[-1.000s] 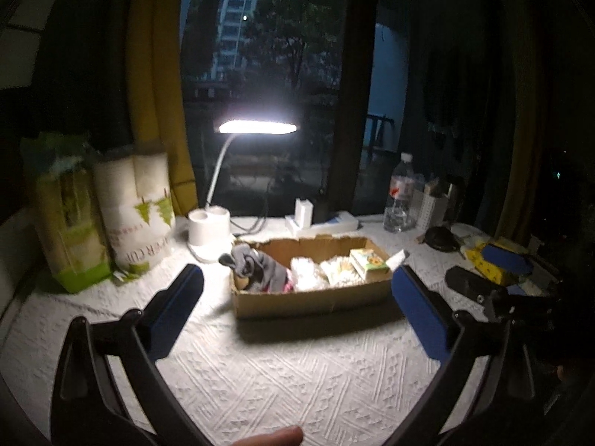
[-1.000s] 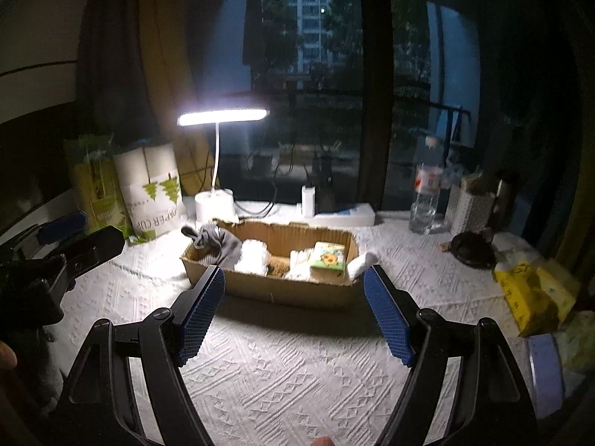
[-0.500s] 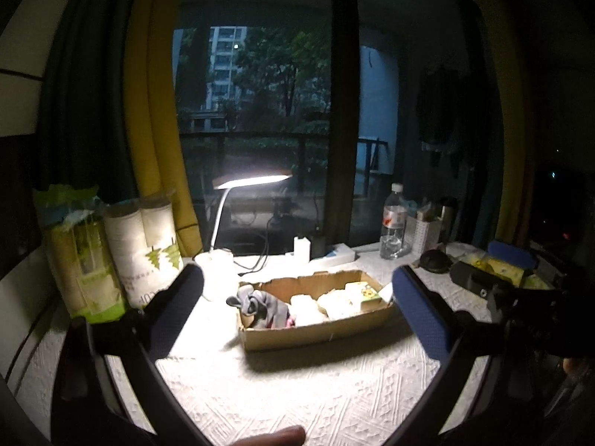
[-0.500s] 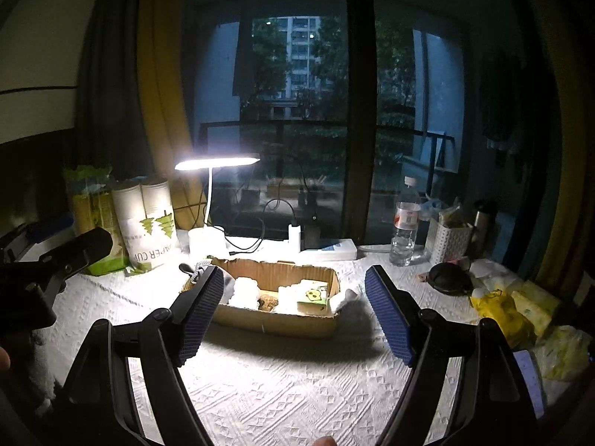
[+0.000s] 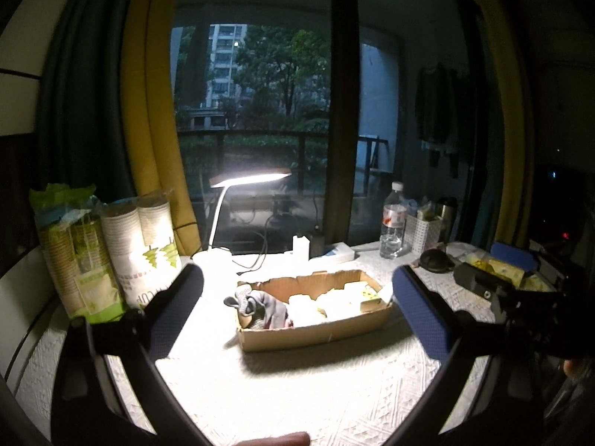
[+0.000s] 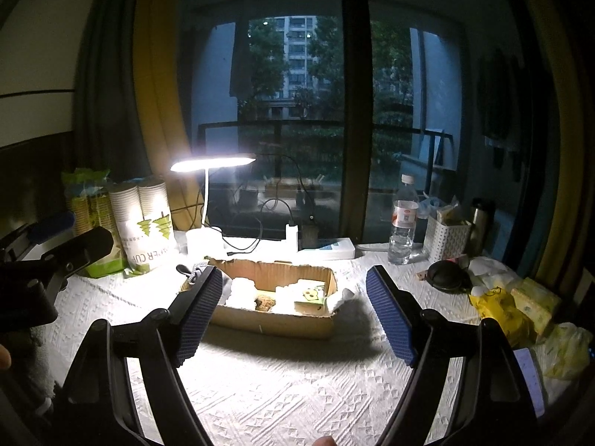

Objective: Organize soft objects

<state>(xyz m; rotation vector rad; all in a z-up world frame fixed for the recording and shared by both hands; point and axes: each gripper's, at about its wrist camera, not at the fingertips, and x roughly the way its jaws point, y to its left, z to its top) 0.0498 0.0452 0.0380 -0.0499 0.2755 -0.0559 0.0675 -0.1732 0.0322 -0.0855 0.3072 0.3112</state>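
Observation:
A shallow cardboard box (image 5: 316, 330) sits mid-table on the white cloth, also in the right wrist view (image 6: 275, 319). It holds grey socks (image 5: 266, 306), white soft bundles (image 5: 303, 304) and a small green-yellow pack (image 6: 310, 299). My left gripper (image 5: 297, 306) is open and empty, held back from the box. My right gripper (image 6: 293, 314) is open and empty, also short of the box. Each gripper shows at the edge of the other's view.
A lit desk lamp (image 5: 247, 180) stands behind the box. Paper cup packs (image 5: 147, 252) stand at the left. A water bottle (image 6: 403, 230), white basket (image 6: 448, 239), black round case (image 6: 444, 275) and yellow packs (image 6: 520, 304) fill the right side.
Both grippers have pulled back and tilted up from the box, so it looks smaller and more window shows. Both stay open and empty.

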